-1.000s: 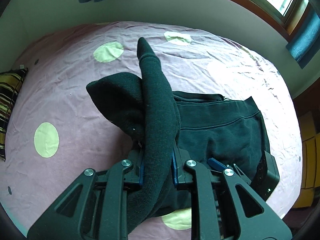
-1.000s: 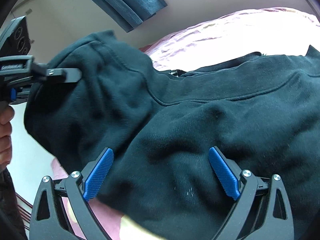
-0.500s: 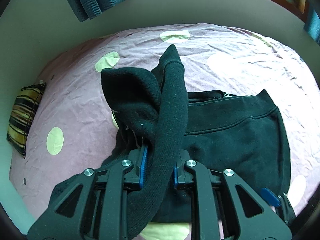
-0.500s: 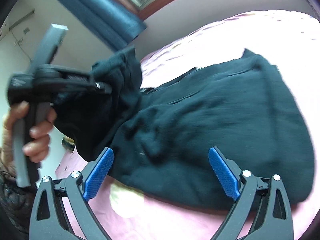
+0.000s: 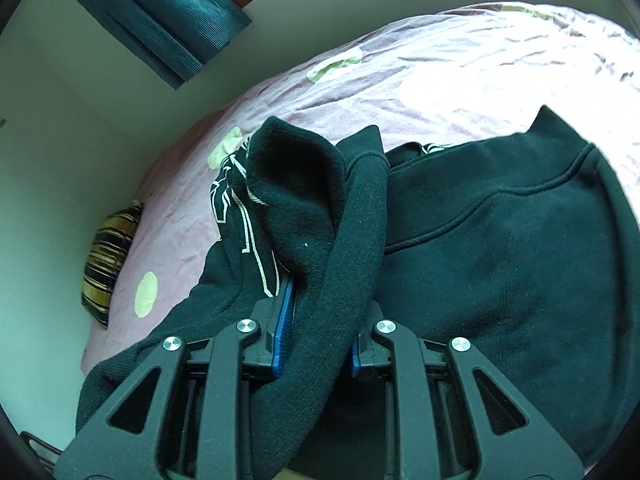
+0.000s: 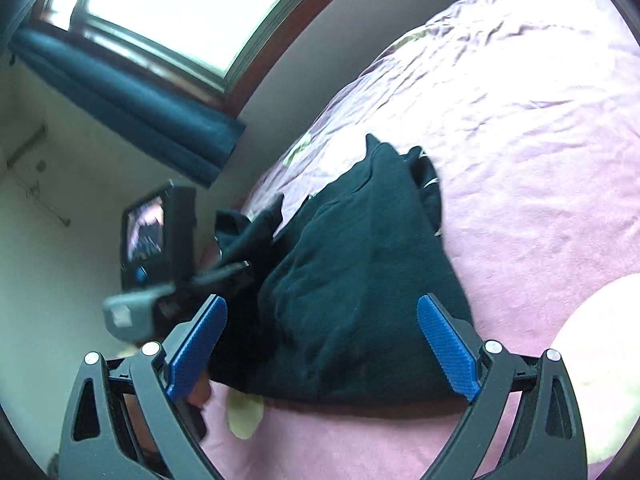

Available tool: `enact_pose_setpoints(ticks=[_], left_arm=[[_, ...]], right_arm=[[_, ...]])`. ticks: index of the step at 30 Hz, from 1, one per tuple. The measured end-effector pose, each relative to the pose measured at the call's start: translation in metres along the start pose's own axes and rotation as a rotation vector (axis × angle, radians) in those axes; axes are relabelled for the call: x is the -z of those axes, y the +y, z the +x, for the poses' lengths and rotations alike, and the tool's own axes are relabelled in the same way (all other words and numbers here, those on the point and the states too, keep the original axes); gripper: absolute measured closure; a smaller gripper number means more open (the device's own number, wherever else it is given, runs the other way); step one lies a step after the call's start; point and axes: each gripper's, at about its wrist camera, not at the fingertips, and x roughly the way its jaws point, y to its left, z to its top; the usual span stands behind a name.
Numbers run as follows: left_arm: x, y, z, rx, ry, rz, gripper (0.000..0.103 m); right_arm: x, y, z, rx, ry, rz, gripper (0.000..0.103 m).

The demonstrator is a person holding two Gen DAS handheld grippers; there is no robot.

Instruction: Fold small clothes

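**Sleeve in the left jaws, right jaws spread above the sweatshirt**

While the left gripper (image 5: 316, 332) tilts down toward the bed, its two blue-padded jaws are easing apart with the ribbed dark-green sleeve cuff (image 5: 352, 248) between them, the pads touching the cloth on both sides. That sleeve runs from the bottom of the left wrist view up between the jaws and ends in a folded cuff above them.

One dark green, fleece-like sweatshirt (image 5: 520, 248) lies spread on the pink, wrinkled bedsheet with pale yellow-green dots (image 5: 460, 72), its body to the right of the held sleeve. White line print (image 5: 240, 216) shows on the bunched cloth to the left of the jaws, which the right wrist view does not show clearly.

Nearer the edge of the bed, the right gripper (image 6: 320, 344) stands with its two blue pads spread wide and nothing clamped; the sweatshirt's near edge lies between and beyond them. Only this view shows the left tool from outside, blurred, with a small lit screen (image 6: 146, 228) on its back.

Farther off, one striped yellow-and-black cushion (image 5: 110, 264) sits at the bed's left edge, and a teal ribbed curtain (image 5: 160, 20) hangs below one bright window (image 6: 184, 4).
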Motion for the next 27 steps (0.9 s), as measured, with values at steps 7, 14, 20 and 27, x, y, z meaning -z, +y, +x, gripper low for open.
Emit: enact_pose_setpoints(ticks=[7, 14, 20, 27], left_arm=[[0.01, -0.025, -0.01, -0.036, -0.016, -0.05, 0.061], [0.018, -0.023, -0.068, 0.161, -0.15, -0.075, 0.036], [0.061, 0.046, -0.106, 0.298, -0.302, -0.178, 0.015], [0.141, 0.157, -0.078, 0.313, -0.335, -0.434, 0.01]], right_arm=[[-0.011, -0.026, -0.009, -0.022, -0.051, 0.083, 0.007], [-0.019, -0.041, -0.022, -0.067, -0.087, 0.126, 0.007], [-0.019, -0.043, -0.018, -0.154, -0.064, 0.163, 0.007], [-0.011, -0.022, -0.002, -0.197, -0.006, 0.14, 0.007]])
